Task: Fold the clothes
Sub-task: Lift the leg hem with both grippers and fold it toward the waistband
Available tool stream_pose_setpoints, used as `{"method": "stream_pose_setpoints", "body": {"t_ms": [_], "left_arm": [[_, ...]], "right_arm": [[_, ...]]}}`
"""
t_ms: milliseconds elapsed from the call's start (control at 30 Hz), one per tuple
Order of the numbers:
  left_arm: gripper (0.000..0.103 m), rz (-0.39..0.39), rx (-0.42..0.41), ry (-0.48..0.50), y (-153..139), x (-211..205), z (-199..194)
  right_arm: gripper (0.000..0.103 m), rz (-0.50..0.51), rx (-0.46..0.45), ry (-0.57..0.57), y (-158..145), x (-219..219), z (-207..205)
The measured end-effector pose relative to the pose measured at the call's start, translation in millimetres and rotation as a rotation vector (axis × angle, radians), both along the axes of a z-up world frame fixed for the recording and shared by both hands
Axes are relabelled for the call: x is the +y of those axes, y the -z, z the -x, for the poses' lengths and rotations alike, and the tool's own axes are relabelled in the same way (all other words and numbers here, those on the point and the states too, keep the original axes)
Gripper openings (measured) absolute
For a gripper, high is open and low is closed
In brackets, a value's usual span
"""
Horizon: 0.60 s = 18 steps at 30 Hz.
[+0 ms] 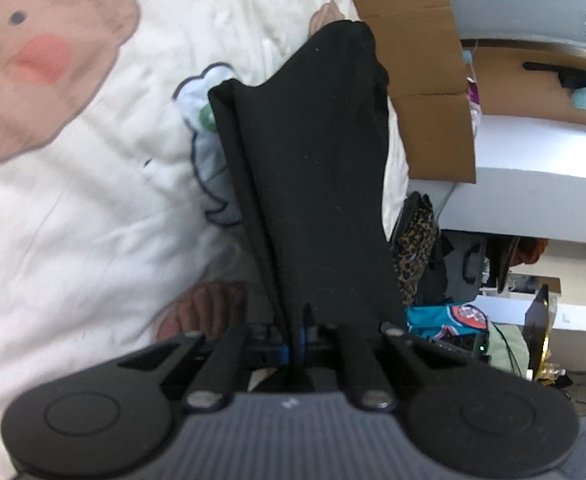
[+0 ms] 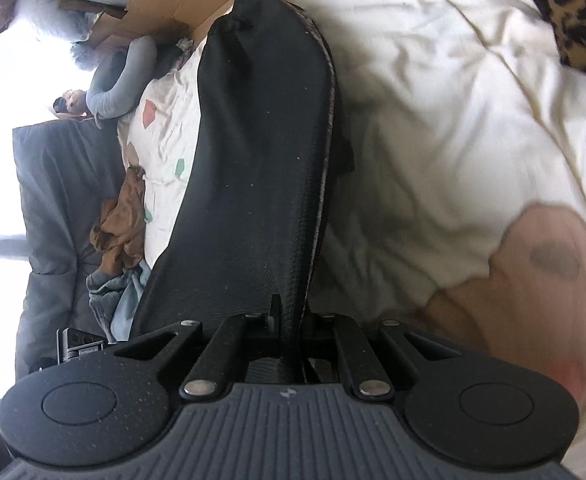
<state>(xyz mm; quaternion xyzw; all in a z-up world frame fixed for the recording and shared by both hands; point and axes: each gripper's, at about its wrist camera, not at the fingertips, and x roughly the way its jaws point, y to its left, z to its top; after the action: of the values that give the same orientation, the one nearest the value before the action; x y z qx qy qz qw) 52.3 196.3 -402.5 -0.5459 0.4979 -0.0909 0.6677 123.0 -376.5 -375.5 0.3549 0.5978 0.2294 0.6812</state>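
Note:
A black garment hangs from my left gripper, which is shut on its edge; the cloth drapes forward over a white bedspread printed with cartoon bears. In the right wrist view the same black garment stretches forward from my right gripper, which is shut on another part of its edge. The cloth hides both sets of fingertips. The garment is lifted off the bedspread and held taut between the two grippers.
A cardboard box stands beside the bed. Leopard-print cloth and teal cloth lie off the bed's edge. In the right wrist view, brown clothes, blue clothes, a grey sleeve and leopard fabric lie around.

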Motion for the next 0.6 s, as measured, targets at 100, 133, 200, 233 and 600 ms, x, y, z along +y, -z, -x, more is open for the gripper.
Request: {"method": "stream_pose_setpoints", "body": {"t_ms": [100,133,200,233,600], "left_arm": [[0.005,0.001,0.014,0.008,-3,-6,8],[0.005,-0.006,0.015,0.019,-5,-8,10],[0.005,-0.008,0.021,0.029,-7,-13,14],[0.005,-0.012,0.026,0.037,-9,-14,16],[0.005,-0.007,0.026,0.004,-17,-12,15]], "right_arm": [[0.002,0.007,0.016,0.007,-2,-1,15],[0.002,0.012,0.019,0.006,-4,-2,19],[0.002,0.022,0.025,0.003,-8,-4,28],[0.002,0.024,0.029,0.006,-9,-5,33],[0.002,-0.002,0.042,0.077,-13,-14,51]]}}
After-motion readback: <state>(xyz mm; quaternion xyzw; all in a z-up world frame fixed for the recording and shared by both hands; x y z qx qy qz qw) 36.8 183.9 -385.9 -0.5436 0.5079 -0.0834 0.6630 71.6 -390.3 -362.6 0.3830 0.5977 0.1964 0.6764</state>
